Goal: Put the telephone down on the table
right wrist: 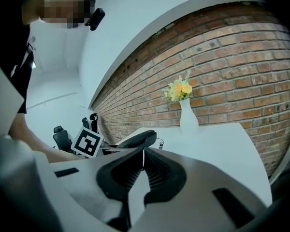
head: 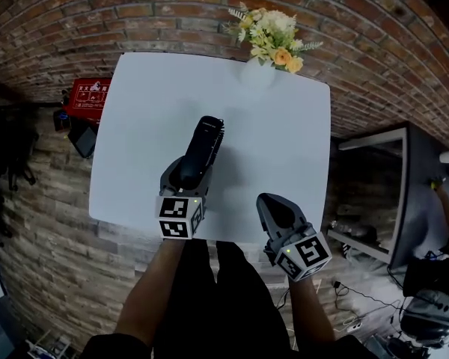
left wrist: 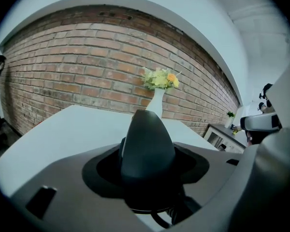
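A black telephone handset sits lengthwise between the jaws of my left gripper, which is shut on it over the front middle of the white table. In the left gripper view the handset's rounded end fills the gap between the jaws and points at the vase. From the right gripper view the handset seems to hang a little above the tabletop, with a bit of cord behind it. My right gripper hangs at the table's front edge, its jaws shut with nothing between them.
A white vase of yellow and white flowers stands at the table's far edge against a brick wall. A red box lies left of the table. A dark desk and cables are at the right.
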